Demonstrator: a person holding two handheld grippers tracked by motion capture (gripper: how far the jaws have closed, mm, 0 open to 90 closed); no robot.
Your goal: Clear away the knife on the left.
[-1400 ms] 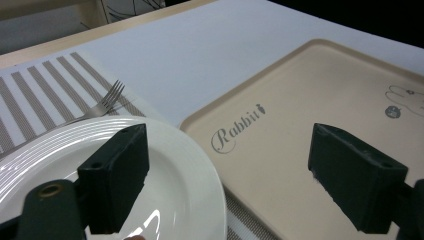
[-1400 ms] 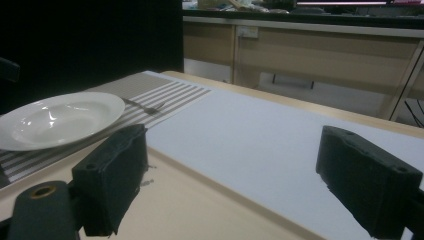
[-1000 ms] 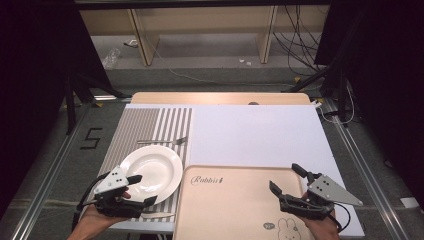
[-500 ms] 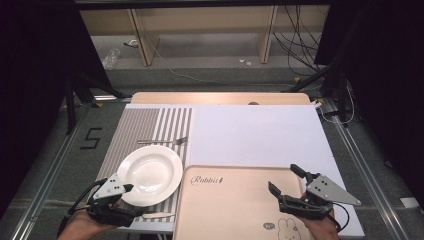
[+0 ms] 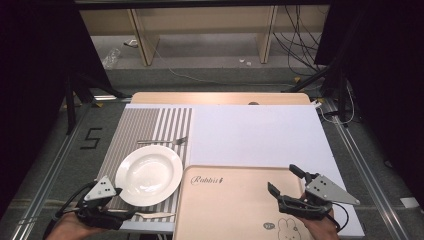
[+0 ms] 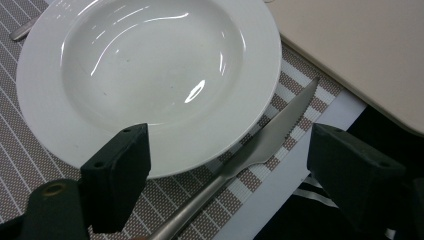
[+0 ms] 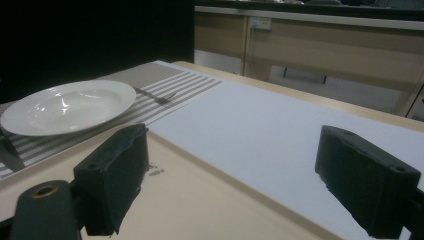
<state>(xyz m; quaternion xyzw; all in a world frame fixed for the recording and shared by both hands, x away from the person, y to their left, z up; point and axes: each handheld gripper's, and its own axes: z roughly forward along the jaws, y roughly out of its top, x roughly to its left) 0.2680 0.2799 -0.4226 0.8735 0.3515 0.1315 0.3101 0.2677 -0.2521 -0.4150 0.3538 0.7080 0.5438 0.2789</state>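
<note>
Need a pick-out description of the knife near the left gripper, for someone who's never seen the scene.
Start at the striped placemat on the table's left half, then find the white plate on it. The knife lies along the plate's near edge, its serrated blade pointing toward the beige tray, between the open jaws of the left gripper. Unlike the fork beyond the plate, it sits on the person's side.

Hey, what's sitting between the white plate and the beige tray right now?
The knife does: in the left gripper view its blade lies on the striped placemat in the gap between the plate and the tray, touching neither.
</note>
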